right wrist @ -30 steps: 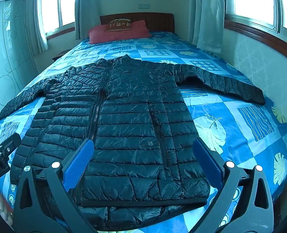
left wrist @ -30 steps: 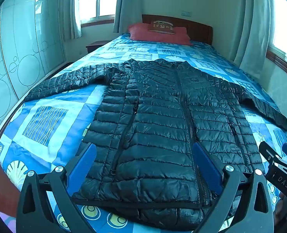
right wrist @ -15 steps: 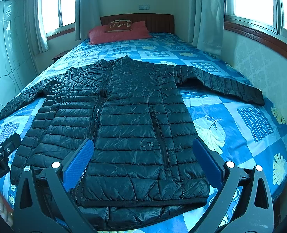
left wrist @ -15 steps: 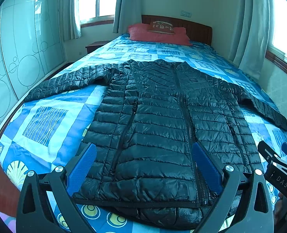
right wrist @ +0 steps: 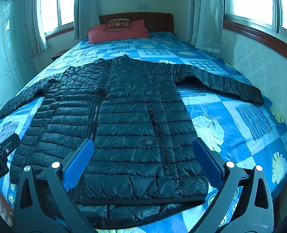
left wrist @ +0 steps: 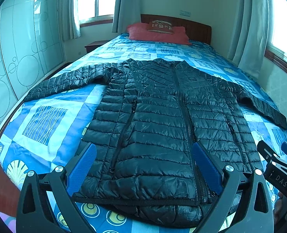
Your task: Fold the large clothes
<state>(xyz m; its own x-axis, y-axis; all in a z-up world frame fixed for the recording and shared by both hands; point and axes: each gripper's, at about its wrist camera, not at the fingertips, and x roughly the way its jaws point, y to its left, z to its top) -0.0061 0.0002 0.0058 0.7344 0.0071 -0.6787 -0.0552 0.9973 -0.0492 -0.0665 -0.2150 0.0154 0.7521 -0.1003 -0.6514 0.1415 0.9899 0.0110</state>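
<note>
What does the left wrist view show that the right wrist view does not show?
Only the left wrist view shows the open left gripper from behind and the right gripper at its right edge.

Only the right wrist view shows the small label patch on the jacket front and the right gripper's own open fingers.

Both show the black puffer jacket lying flat, zipped, sleeves spread out, on the blue patterned bedspread, with the red pillow at the headboard.
</note>
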